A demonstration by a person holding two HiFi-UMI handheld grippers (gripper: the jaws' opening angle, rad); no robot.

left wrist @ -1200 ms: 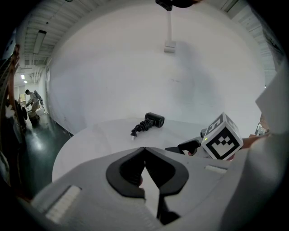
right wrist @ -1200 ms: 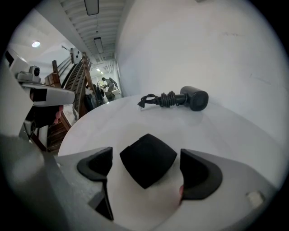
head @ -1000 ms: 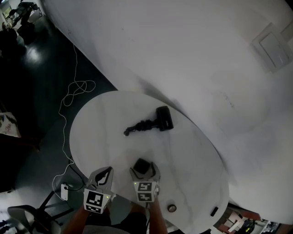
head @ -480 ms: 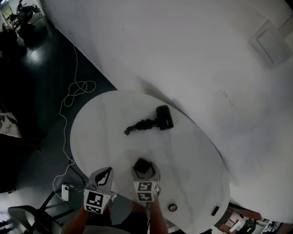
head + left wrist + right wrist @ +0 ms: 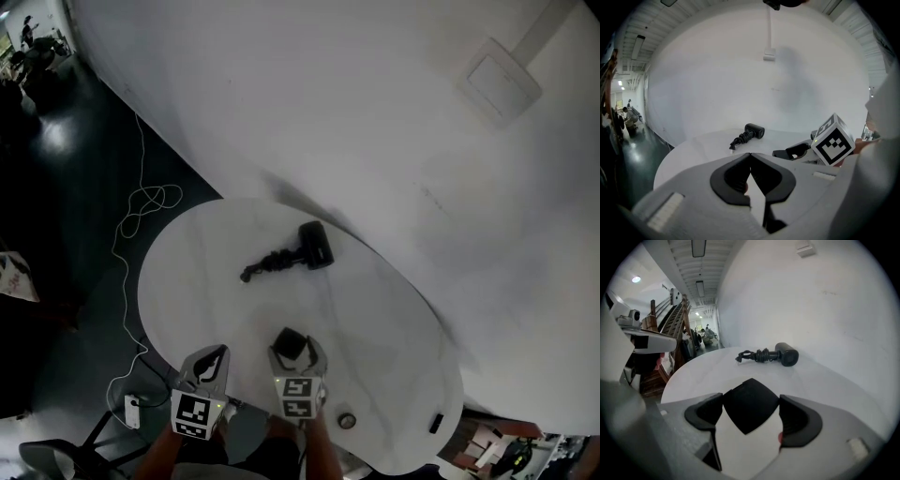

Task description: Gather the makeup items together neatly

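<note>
A black square compact [image 5: 750, 404] sits between the pads of my right gripper [image 5: 751, 414], which has just been closing and now grips it on both sides. In the head view this gripper [image 5: 292, 345] is over the near part of the round white table [image 5: 187, 281]. My left gripper [image 5: 214, 356] hangs beside it at the table's near edge, jaws shut with nothing between them [image 5: 750, 157]. A black hair dryer [image 5: 302, 248] with its cord wound up lies across the table's far middle, and shows in the right gripper view [image 5: 776, 355].
A small round item [image 5: 347, 421] and a small dark item [image 5: 434, 424] lie near the table's near right edge. A curved white wall [image 5: 375, 141] runs behind the table. A white cable [image 5: 141, 206] trails over the dark floor at left.
The right jaws have drawn in onto the compact. The head view has shifted, so the hair dryer shows slightly further left. The left gripper has stayed put.
</note>
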